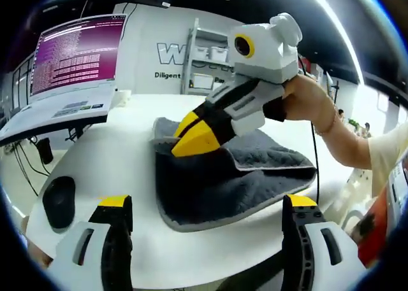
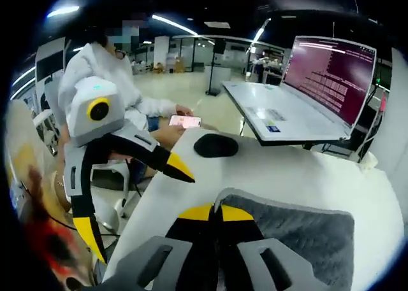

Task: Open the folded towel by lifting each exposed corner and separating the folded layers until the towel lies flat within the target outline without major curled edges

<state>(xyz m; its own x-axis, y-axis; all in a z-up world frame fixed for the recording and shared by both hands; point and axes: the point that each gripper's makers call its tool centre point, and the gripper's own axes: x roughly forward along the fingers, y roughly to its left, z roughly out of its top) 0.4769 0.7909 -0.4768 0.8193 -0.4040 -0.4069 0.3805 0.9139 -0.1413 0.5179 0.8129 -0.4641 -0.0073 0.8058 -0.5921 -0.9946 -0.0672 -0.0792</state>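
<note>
A dark grey folded towel [image 1: 229, 183] with a lighter hem lies on the white table [image 1: 121, 157]. My right gripper [image 1: 186, 138], held by a hand, comes in from the right and is shut on the towel's far left corner, which is raised a little. In the right gripper view its yellow tips [image 2: 217, 212] meet on the towel's edge, with the towel [image 2: 299, 234] spreading to the right. My left gripper [image 1: 207, 205] is open, its jaws wide apart in front of the towel's near edge and holding nothing. It also shows as the left gripper [image 2: 134, 202] beside the table's edge.
An open laptop [image 1: 76, 55] with a purple screen stands at the table's end, also seen as the laptop [image 2: 331, 74]. A black mouse [image 1: 58, 202] lies near it, shown again as the mouse [image 2: 215, 146]. A seated person [image 2: 115, 74] holds a phone beyond the table.
</note>
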